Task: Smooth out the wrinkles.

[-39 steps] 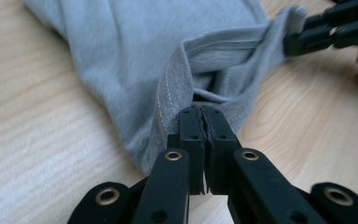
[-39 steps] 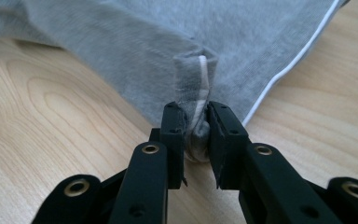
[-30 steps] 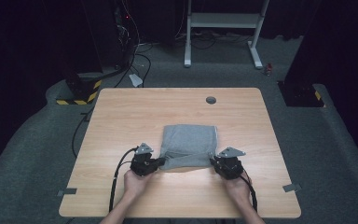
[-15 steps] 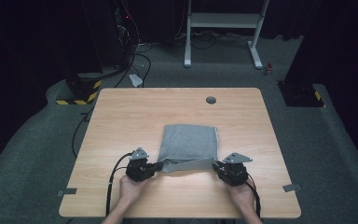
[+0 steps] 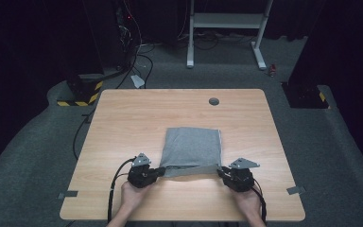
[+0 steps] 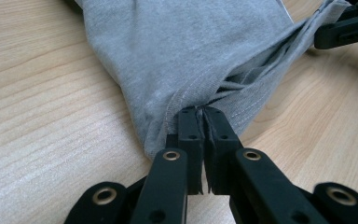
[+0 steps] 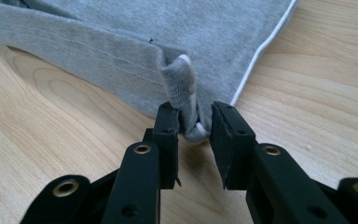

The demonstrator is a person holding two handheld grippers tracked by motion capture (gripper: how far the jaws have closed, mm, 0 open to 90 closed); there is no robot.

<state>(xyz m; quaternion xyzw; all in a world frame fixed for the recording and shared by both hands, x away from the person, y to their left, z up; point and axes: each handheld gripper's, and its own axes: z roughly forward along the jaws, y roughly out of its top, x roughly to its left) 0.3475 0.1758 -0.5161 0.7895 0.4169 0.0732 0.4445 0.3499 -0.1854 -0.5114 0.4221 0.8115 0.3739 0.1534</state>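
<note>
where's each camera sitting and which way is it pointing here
High view: above the person's side, looking forward and down on the light wooden table; both hands and forearms show.
Left gripper view: on the left gripper, looking along its black jaws, shut on the folded grey cloth.
Right gripper view: on the right gripper; its jaws have just been opening, cloth corner between them.
All share the cloth.

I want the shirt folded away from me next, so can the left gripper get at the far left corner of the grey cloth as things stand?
Probably not yet: the left gripper is shut on the grey cloth's near corner. The table beside it lies free.
</note>
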